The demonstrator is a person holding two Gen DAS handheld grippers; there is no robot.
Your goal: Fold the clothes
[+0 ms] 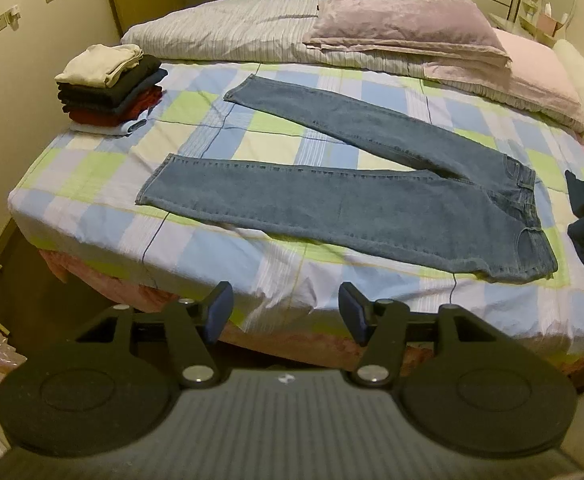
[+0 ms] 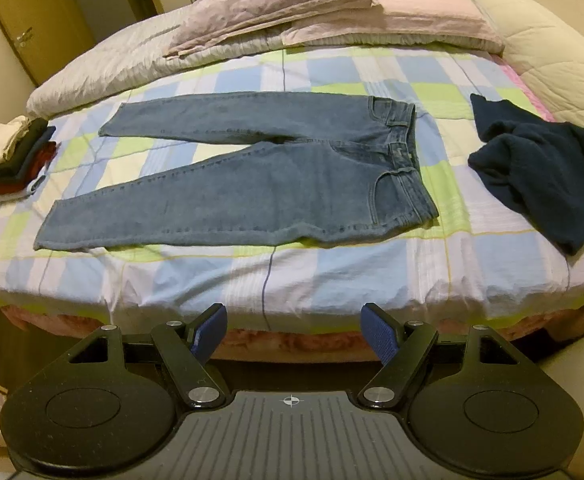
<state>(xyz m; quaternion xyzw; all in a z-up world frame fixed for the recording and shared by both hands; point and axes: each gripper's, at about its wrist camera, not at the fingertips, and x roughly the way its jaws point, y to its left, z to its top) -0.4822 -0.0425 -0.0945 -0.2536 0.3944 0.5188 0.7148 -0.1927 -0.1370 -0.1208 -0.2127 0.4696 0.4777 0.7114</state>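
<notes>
The pair of faded blue denim jeans [image 1: 351, 196] lies flat in the middle of the bed, on the checked bedsheet of blue, green and white squares [image 1: 104, 168]. Its two legs are spread apart like a V and the waistband points toward the right side of the bed. I think it is laid out this way so that one leg can be folded over the other as a first step; no fold is made yet.

The left gripper [image 1: 286, 312] hangs above the near edge of the bed with its blue pads apart and nothing between them. The right gripper [image 2: 293, 334] is the same: jaws apart, empty, not touching any cloth. Both are well apart from the jeans (probably a pause before reaching in).

At the far left corner stands a neat stack of folded clothes, cream on top, then black and red [image 1: 112, 84]. This seems to be the place for finished pieces, kept away from the working area. On the right, near the waistband but not touching it, a crumpled dark navy garment [image 2: 539, 168] waits, still unfolded.
</notes>
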